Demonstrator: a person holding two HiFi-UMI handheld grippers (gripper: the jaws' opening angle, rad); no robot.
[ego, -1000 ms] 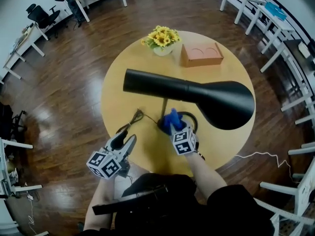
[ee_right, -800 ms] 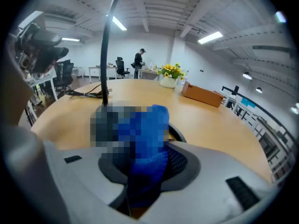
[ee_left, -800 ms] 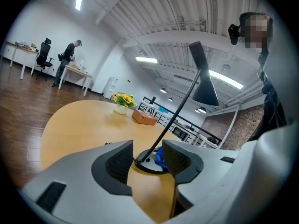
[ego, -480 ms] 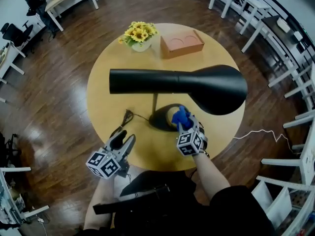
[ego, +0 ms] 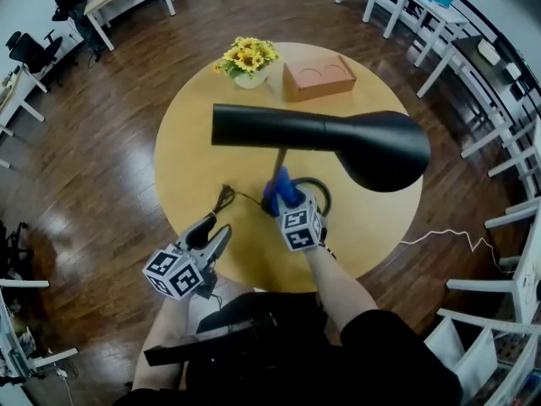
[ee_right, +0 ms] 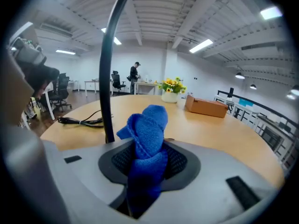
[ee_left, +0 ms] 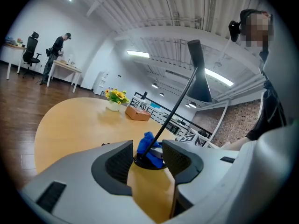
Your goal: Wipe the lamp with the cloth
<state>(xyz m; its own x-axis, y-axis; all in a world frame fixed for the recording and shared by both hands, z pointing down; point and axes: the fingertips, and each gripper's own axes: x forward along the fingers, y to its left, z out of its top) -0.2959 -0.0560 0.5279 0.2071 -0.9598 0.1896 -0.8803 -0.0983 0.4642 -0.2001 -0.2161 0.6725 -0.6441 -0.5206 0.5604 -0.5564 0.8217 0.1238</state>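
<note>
The black lamp has a long horn-shaped shade point(ego: 338, 142) lying level over the round table point(ego: 194, 159), on a thin stem point(ego: 279, 163) above a round base point(ego: 325, 194). My right gripper point(ego: 285, 200) is shut on a bunched blue cloth point(ego: 282, 186), which stands up from the jaws at the foot of the stem. In the right gripper view the cloth point(ee_right: 148, 129) sits just right of the stem point(ee_right: 106, 78). My left gripper point(ego: 215, 227) hangs open at the table's near edge with nothing between its fingers. Its own view looks at the cloth point(ee_left: 148, 148) and the shade point(ee_left: 198, 78).
A pot of yellow flowers point(ego: 247, 57) and a tan cardboard box point(ego: 319, 76) stand at the table's far side. The lamp's black cable point(ego: 228, 197) trails left from the base. White desks and chairs ring the room; a person point(ee_left: 55, 50) stands at a far desk.
My right gripper with the cloth has moved left across the lamp base to the foot of the stem. The left gripper has stayed about where it was.
</note>
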